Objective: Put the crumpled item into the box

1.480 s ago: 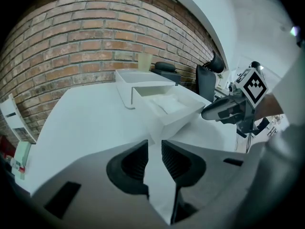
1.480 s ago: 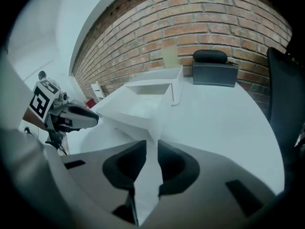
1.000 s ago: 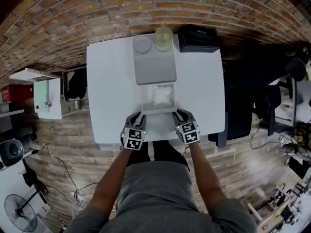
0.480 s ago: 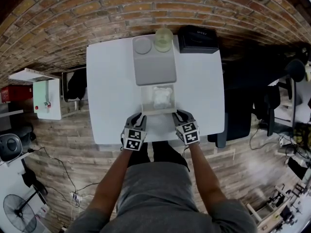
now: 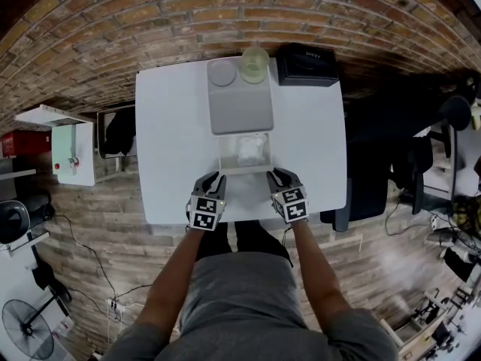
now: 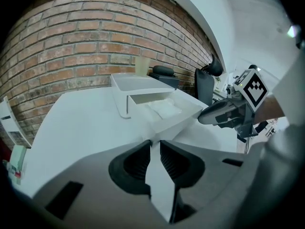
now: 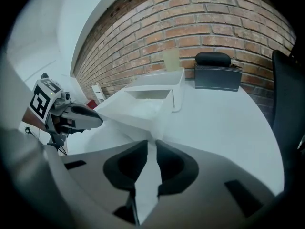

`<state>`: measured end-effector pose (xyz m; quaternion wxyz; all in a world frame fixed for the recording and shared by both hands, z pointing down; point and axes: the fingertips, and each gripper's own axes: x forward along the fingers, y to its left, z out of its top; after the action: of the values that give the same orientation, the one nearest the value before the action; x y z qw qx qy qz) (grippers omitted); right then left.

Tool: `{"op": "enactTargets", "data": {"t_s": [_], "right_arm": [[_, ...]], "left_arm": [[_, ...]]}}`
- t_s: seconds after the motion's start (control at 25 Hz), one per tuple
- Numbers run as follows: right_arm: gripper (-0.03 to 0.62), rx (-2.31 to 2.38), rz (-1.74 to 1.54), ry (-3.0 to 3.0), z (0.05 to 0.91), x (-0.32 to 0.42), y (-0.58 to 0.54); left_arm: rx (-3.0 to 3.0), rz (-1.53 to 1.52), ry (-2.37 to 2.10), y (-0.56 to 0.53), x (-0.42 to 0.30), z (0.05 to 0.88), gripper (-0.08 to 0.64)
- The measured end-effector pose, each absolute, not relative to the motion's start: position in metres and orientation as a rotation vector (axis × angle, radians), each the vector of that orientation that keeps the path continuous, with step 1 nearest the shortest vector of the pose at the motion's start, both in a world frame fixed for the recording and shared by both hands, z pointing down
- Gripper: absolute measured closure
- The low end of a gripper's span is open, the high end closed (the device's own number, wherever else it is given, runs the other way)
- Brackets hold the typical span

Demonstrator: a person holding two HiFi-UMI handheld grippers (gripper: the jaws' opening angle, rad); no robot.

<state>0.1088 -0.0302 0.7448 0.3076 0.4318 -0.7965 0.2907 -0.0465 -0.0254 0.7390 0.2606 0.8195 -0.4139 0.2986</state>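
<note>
An open white box stands mid-table, and the crumpled white item lies inside it. My left gripper is at the box's near left corner and my right gripper at its near right corner. In the left gripper view the jaws have just been closing, and the box's white near flap sits pinched between the pads. The right gripper also stands shut on that flap. The crumpled item shows inside the box beyond the jaws.
Behind the box lies a grey tray with a round grey lid and a pale green cup at its far end. A black case sits at the table's far right corner. A dark chair stands beside the table's right edge.
</note>
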Motion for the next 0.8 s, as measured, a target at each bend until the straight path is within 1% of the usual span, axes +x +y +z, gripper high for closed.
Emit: {"op": "enactTargets", "data": {"t_s": [0.8], "right_arm": [[0.528,1.144,0.782,-2.087,0.746,0.107,-0.055]], "left_arm": [[2.199,0.820,-1.147,-0.050,-0.048,0.742,0.492]]}}
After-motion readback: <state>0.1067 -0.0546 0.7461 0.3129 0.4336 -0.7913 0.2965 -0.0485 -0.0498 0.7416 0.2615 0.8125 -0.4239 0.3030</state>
